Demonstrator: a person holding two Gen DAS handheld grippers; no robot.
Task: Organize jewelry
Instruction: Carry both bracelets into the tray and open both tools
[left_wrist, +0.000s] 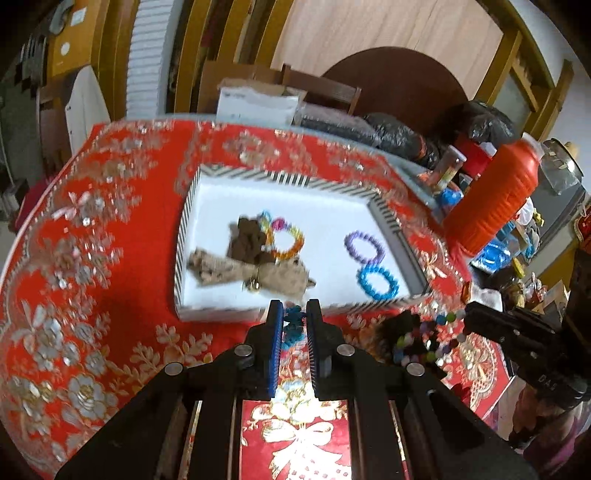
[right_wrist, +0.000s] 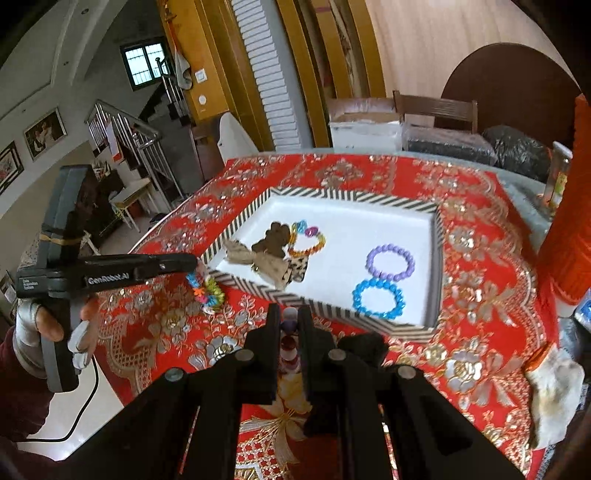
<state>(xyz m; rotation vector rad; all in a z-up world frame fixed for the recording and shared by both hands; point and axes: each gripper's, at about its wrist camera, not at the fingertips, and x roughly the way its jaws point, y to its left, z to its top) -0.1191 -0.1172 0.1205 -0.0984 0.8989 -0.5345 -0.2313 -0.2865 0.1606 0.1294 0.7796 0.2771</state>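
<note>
With several bracelets already in the striped-rim white tray, the left gripper gripped a multicoloured bracelet and the right gripper a pale bead strand, both untrayed.

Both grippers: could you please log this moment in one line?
left gripper: shut on colourful bracelet | right gripper: shut on bead string | tray: ahead

Red floral tablecloth, orange ribbed bottle, black plastic bags, white cardboard box

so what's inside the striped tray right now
Inside the striped tray: a purple bracelet, a blue bracelet, a multicolour bracelet and brown and tan fabric pieces overlapping it. Anything under the fabric is hidden.
</note>
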